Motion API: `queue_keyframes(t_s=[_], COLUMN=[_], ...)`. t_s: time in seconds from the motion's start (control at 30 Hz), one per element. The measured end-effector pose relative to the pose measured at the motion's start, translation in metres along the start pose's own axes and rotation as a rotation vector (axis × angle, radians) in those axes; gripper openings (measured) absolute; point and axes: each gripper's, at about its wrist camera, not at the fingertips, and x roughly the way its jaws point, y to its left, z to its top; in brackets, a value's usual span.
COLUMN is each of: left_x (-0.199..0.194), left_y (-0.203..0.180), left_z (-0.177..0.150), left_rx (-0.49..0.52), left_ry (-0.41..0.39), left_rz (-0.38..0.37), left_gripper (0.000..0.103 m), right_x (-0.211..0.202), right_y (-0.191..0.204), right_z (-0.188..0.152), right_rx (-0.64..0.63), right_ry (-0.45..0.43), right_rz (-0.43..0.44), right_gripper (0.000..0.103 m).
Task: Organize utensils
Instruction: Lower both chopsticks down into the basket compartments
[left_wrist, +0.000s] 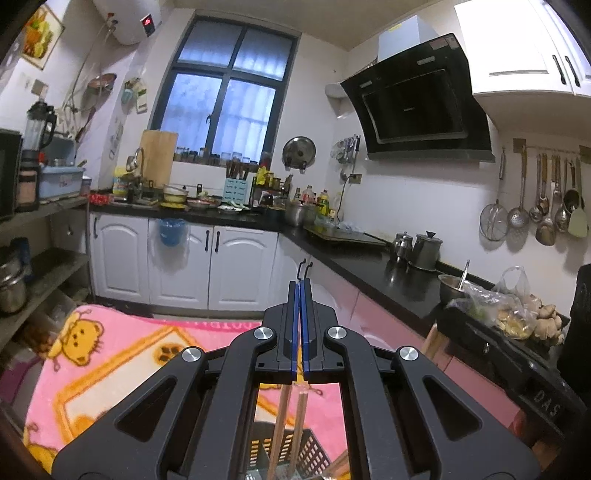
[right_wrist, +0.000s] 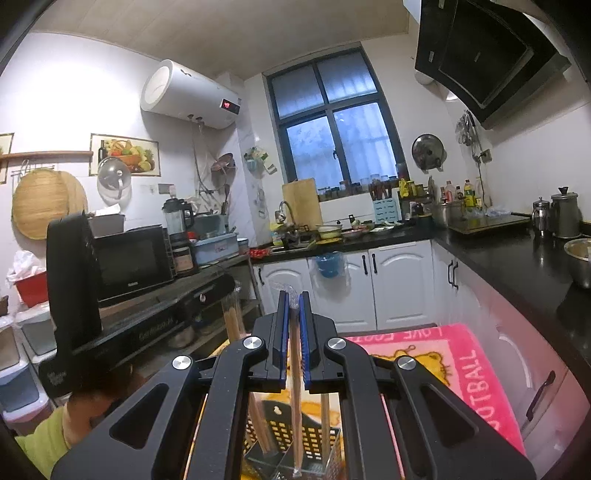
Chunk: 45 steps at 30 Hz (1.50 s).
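- Left gripper (left_wrist: 300, 286): black, blue pads pressed flat together at the tips. Two wooden chopsticks in a clear sleeve (left_wrist: 293, 424) hang below its rear; whether they are pinched there, cannot tell.
- Right gripper (right_wrist: 294, 297): jaws narrow, clamped on a clear plastic sleeve of wooden chopsticks (right_wrist: 295, 398), which hangs down into the basket.
- Black perforated plastic utensil basket (right_wrist: 314, 439) stands below both tools, more chopsticks upright inside.
- Basket sits on a pink fleece blanket with a yellow cartoon bear and orange border (left_wrist: 110, 354); white lettering along its edge.
- Room: small kitchen, black L-shaped countertop (left_wrist: 369, 266) over white cabinet doors, crowded with bottles, bowls, steel pots.
- Dark-framed window (left_wrist: 225, 85) on the far wall; white cylindrical water heater (right_wrist: 188, 96) high beside it.
- Black slanted range hood (left_wrist: 417, 99); ladles and strainers hang on a wall rail (left_wrist: 543, 199).
- Black microwave (right_wrist: 133, 258) on a side shelf.
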Motion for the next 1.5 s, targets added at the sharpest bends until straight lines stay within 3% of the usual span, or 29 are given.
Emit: queue_keyframes(t_s=[0.8,1.5], left_x=[0.023,-0.002], left_y=[0.033,0.056], left_z=[-0.062,-0.085], left_rx=[-0.047,-0.097], left_ry=[0.079,0.146], left_rz=[0.014,0.047], left_gripper=[0.0,0.0], right_x=[0.053,0.039], right_y=[-0.008,-0.009], right_z=[-0.063,-0.095], right_rx=[0.041,0.064], right_ry=[0.087,0.163], right_rz=[-0.07,-0.085], right_gripper=[0.006,0.007])
